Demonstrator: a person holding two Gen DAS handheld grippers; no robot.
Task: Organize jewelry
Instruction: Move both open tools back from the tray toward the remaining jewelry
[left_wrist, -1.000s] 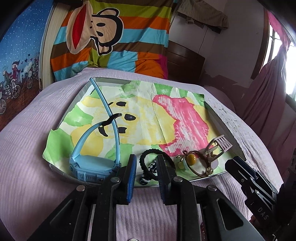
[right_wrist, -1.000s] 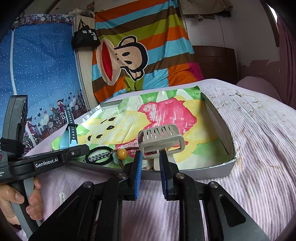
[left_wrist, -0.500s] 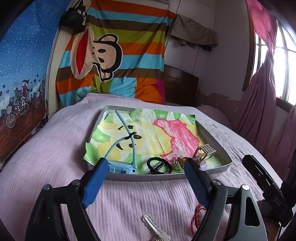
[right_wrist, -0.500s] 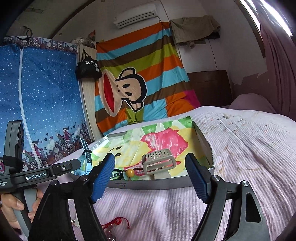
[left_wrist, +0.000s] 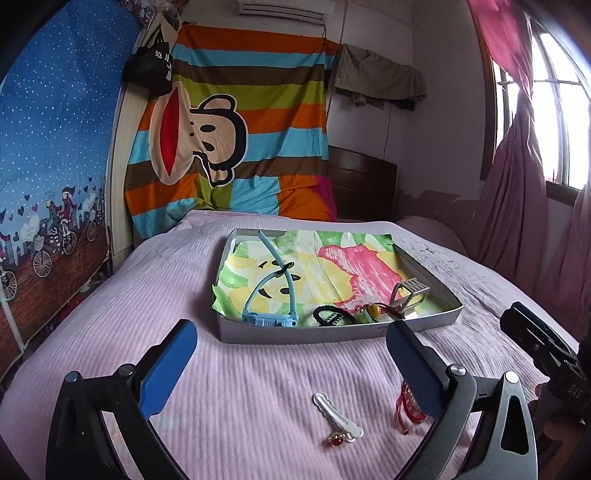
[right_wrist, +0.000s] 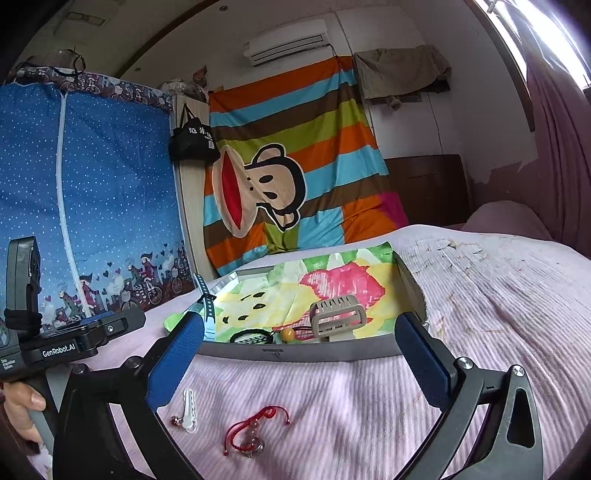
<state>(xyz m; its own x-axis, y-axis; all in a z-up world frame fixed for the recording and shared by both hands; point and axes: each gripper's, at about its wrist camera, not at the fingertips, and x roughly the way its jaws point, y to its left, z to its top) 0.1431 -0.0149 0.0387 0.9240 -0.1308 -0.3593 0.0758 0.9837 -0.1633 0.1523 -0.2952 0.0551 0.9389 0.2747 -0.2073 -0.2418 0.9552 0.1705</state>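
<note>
Item 1, tray (left_wrist: 332, 334): shallow grey tray on the pink bed cover (left_wrist: 147, 295), lined with a painted paper sheet (left_wrist: 332, 269). We judge it the collecting place, since the sorted pieces lie along its near wall.

Item 2, blue watch (left_wrist: 269, 320): inside the tray, left near corner. Its case lies against the near wall and its straps run away from us toward the far rim, so the long axis points front to back.

Item 3, black hair tie (left_wrist: 330, 317): in the tray, just right of the watch, lying flat.

Item 4, bead charm (left_wrist: 375, 309) and grey claw clip (left_wrist: 410, 295): in the tray, right of the hair tie; the clip stands with its toothed end up.

Item 5, white hair clip (left_wrist: 338, 415): on the bed cover, outside the tray, long axis slanting from far left to near right, red ornament at the near end. We judge it not yet sorted.

Item 6, red cord bracelet (right_wrist: 255, 430): on the bed cover beside the white clip, loosely coiled, also unsorted.

Item 7, left gripper (left_wrist: 291, 365): jaws opening, spread wide, nothing between them; the white clip lies below the gap.

Item 8, right gripper (right_wrist: 303, 354): jaws opening likewise, grasping nothing, above the bracelet.
</note>
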